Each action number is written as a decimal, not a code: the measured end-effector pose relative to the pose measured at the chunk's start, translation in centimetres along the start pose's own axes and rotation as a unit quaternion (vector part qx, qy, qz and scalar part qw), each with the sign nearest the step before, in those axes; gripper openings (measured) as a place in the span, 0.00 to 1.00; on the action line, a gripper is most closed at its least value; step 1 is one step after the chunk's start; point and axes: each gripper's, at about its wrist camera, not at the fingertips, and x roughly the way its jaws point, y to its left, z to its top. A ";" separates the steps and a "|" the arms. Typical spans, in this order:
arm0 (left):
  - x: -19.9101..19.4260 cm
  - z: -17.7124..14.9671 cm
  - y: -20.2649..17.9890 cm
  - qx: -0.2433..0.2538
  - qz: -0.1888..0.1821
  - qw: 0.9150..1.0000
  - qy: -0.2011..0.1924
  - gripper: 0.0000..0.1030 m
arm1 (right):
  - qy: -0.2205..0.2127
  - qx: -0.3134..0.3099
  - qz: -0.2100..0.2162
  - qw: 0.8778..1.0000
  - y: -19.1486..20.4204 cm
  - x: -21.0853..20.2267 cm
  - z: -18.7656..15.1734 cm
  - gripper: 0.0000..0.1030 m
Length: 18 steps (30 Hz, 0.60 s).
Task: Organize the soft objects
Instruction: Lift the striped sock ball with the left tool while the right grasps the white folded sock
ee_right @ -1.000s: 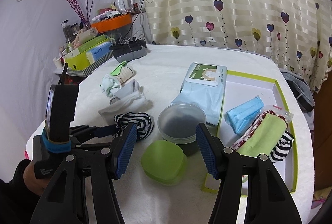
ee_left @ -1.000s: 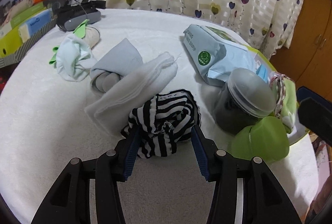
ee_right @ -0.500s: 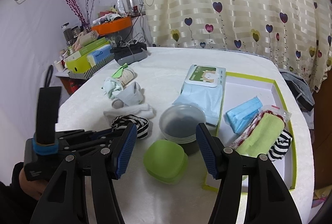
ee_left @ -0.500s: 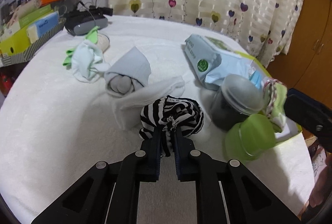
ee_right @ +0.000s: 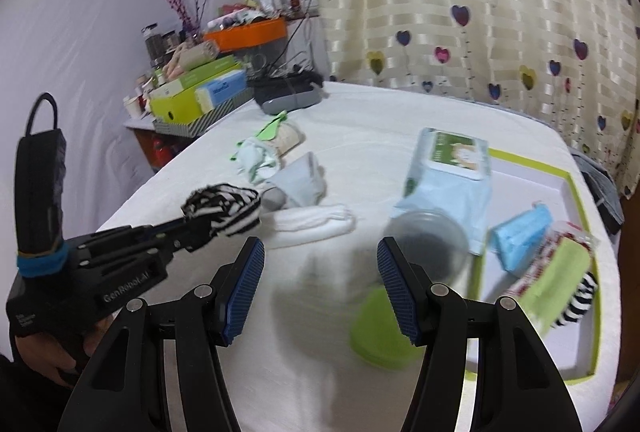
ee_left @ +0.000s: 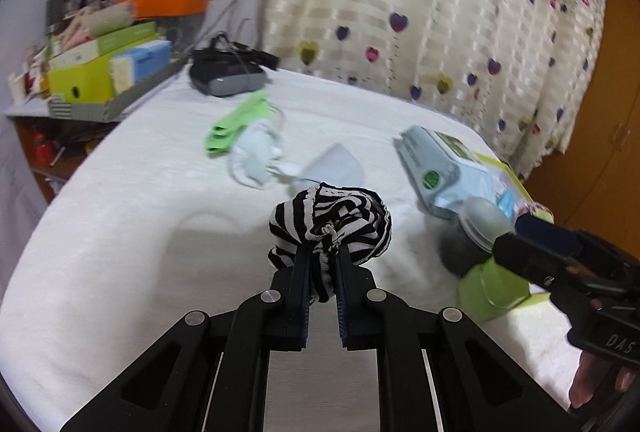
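Observation:
My left gripper (ee_left: 323,264) is shut on a black-and-white striped sock ball (ee_left: 332,224) and holds it above the white table; the right wrist view shows the ball (ee_right: 222,209) lifted at the left. My right gripper (ee_right: 320,272) is open and empty above the table. A white rolled sock (ee_right: 310,222), a grey sock bundle (ee_right: 300,183) and a pale green one (ee_right: 256,159) lie on the table. A green-rimmed tray (ee_right: 576,191) at the right holds a blue mask (ee_right: 520,232), a green cloth (ee_right: 556,276) and another striped sock (ee_right: 580,296).
A clear jar (ee_right: 426,244) and its green lid (ee_right: 380,328) stand by the tray. A wipes pack (ee_right: 448,171) leans on the tray's edge. A dark device (ee_right: 286,97) and boxes (ee_right: 200,95) sit at the back left. A curtain hangs behind.
My left gripper closed on the striped sock ball and lifted it off the table. The right gripper stayed open and shifted slightly.

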 end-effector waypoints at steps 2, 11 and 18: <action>-0.2 0.0 0.9 -0.007 0.004 1.000 -0.004 0.10 | 0.011 -0.003 0.007 1.000 0.8 1.1 0.3 0.58; 0.7 0.3 4.5 -0.031 0.008 0.999 -0.006 0.10 | 0.073 -0.016 0.001 0.997 3.6 6.4 0.6 0.58; 1.7 0.2 6.1 -0.038 0.001 0.999 -0.006 0.10 | 0.106 0.001 -0.043 0.993 3.6 8.5 0.1 0.58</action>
